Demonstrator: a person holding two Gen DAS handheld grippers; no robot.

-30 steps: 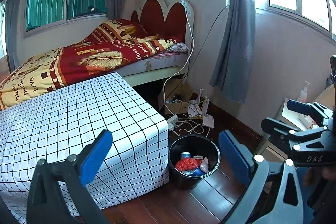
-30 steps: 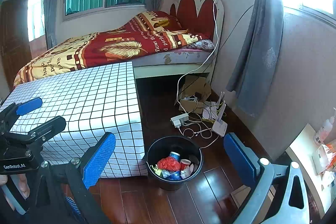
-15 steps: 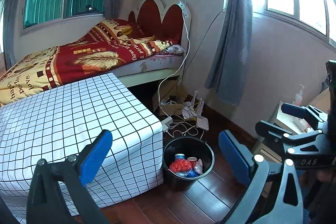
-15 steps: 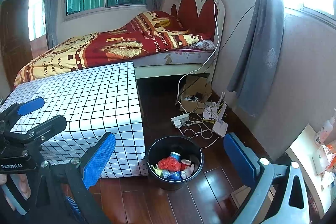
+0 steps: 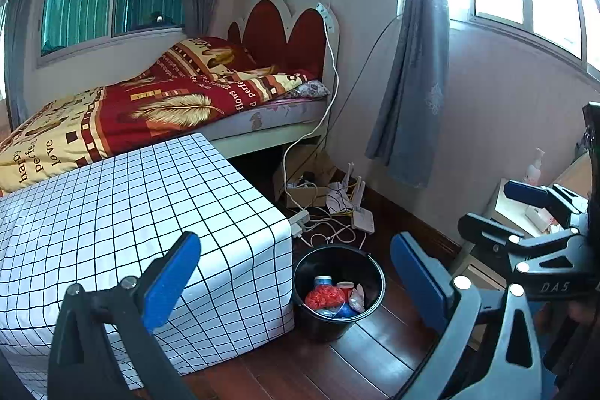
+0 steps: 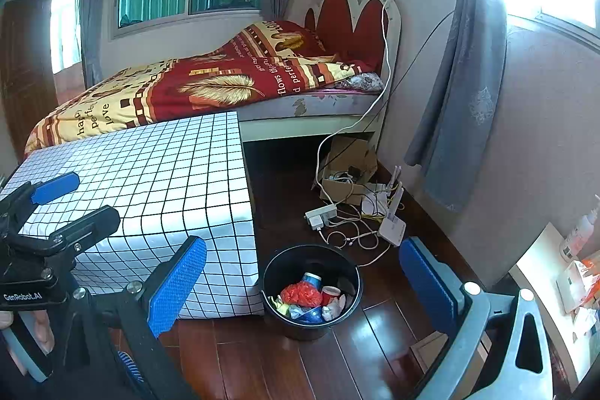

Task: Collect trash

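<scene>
Right wrist: bucket (image 6: pixel 350 272) beside table (image 6: pixel 240 212).

Printed on the red-and-yellow bedspread (image 5: pixel 123 115): "happy", "perfect", "love", and further up "flows", partly cut off. Marked "DAS" in white on the right tongs (image 5: pixel 525 208) body, seen from the left wrist. Marked "GenRobot.AI" on the left tongs (image 6: pixel 71 201) body, seen from the right wrist.

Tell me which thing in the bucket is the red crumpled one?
The red crumpled bag, in the middle of the black bucket; the pieces beside it are blue or white.
</scene>
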